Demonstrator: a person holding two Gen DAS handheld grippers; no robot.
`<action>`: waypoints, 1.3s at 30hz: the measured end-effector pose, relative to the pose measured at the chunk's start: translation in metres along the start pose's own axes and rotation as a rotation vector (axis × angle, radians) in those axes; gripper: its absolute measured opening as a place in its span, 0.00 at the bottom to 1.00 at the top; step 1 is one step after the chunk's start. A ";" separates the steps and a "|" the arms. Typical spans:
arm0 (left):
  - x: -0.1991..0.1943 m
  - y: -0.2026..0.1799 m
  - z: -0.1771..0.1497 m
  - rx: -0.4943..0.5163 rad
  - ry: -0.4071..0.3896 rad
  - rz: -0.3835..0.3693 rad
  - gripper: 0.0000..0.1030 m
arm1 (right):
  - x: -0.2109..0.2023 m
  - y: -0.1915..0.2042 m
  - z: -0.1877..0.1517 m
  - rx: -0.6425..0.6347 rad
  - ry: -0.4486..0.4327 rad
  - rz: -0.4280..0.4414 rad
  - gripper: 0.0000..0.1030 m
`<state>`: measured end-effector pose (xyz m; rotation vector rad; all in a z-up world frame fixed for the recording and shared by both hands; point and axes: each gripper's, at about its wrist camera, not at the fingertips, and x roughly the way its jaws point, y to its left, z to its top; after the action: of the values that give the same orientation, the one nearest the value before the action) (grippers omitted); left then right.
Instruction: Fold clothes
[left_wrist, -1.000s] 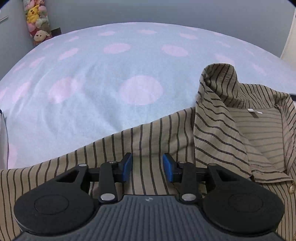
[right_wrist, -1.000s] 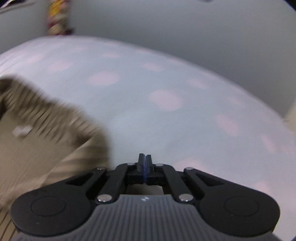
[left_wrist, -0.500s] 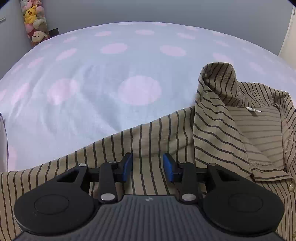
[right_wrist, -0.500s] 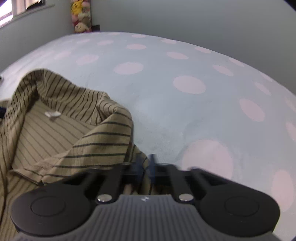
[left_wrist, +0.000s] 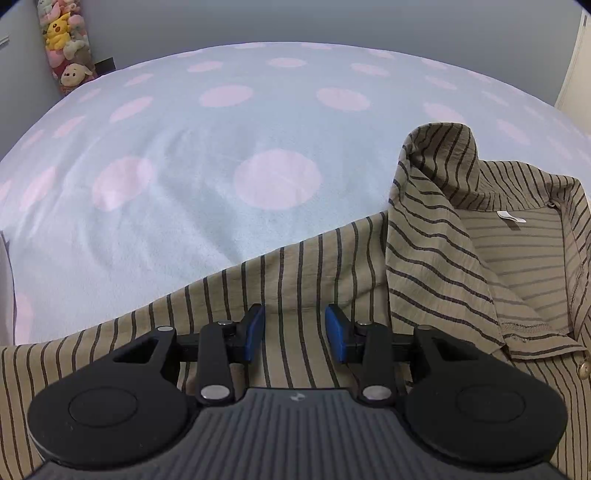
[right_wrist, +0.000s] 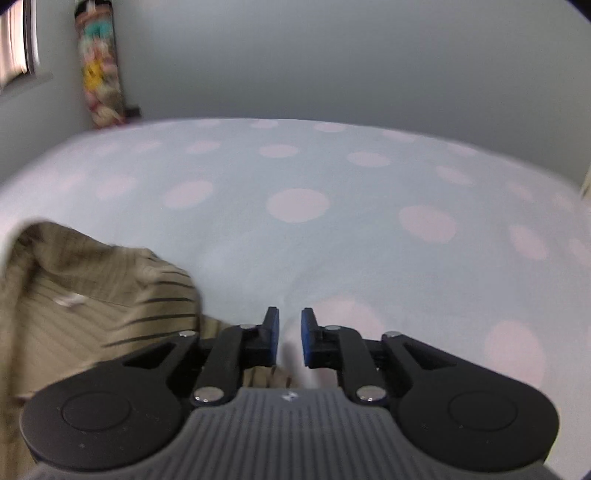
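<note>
Bedspread (left_wrist: 229, 155): soft, napped pale-blue cloth with large pink dots, faintly rippled; it fills the far and left parts of both views and lies bare up to the far wall.
Shirt (left_wrist: 436, 258): thin, crinkled tan weave with dark narrow stripes, spread flat on the near right part of the bedspread; its long slanted edge runs from near left up to the collar.
Collar (left_wrist: 439, 147): stands up in a rounded peak at far right; below it a turned-over panel shows a stitched hem.
Left gripper (left_wrist: 294, 334): black arms with blue pads, jaws wide apart, empty, low over the striped cloth.
Right gripper (right_wrist: 289, 338): jaws parted by a narrow gap, holding nothing, over bare bedspread just right of the shirt's edge; this view is blurred.
Plush toys (left_wrist: 64, 44): stacked in the far left corner against the grey wall.
Neck label (left_wrist: 511, 218): small white tab inside the collar.
Button (left_wrist: 584, 367): small and round, at the near right edge.
</note>
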<state>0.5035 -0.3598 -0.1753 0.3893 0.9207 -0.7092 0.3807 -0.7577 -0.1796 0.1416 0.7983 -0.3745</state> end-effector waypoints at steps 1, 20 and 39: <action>0.000 0.000 0.000 0.001 -0.001 0.001 0.33 | -0.003 -0.003 -0.004 -0.007 0.018 0.008 0.13; -0.065 -0.022 -0.016 0.043 -0.071 0.023 0.32 | -0.103 -0.130 -0.078 0.175 0.052 -0.085 0.29; -0.108 -0.033 -0.071 0.058 0.012 0.003 0.32 | -0.111 -0.214 -0.135 0.593 0.011 -0.173 0.05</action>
<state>0.3949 -0.2998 -0.1258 0.4470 0.9122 -0.7330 0.1381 -0.8899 -0.1893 0.6313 0.6931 -0.7690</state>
